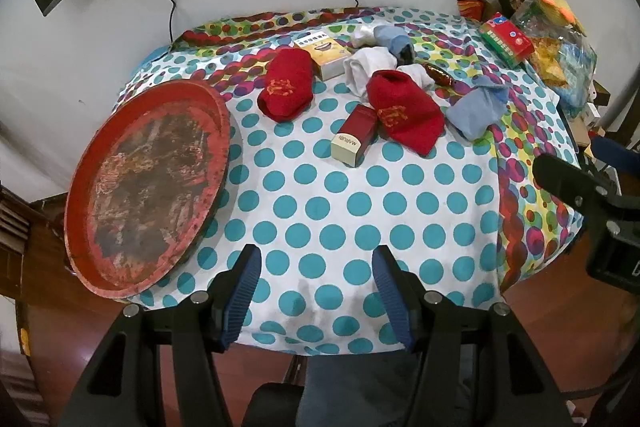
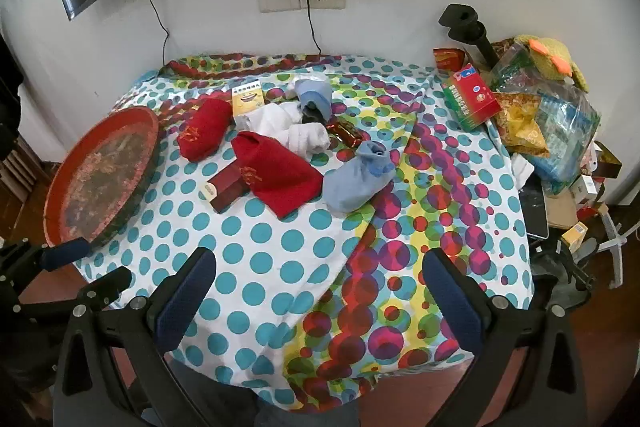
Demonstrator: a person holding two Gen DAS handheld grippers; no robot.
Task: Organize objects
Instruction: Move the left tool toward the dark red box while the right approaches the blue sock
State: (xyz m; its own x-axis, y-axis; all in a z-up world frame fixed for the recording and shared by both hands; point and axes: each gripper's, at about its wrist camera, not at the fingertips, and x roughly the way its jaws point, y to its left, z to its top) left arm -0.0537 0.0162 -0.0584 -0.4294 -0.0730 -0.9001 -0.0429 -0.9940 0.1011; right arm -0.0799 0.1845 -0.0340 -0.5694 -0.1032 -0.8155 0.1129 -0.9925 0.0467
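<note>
Socks [image 1: 404, 111] lie well beyond the open, empty left hand-held gripper [image 1: 316, 291].

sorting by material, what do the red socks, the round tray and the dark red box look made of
Red socks: soft knit fabric, matte, with stitched gold emblems. Round tray: looks rigid, perhaps lacquered or painted metal; its red coating is badly worn. Dark red box: probably glossy printed cardboard, sharp folded edges.

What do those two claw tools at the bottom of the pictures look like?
Both match. The left gripper and right gripper have black angular plastic frames with round silver bolt heads. Each carries two long fingers faced with dark blue ribbed pads. No cables or markings show on them.
</note>
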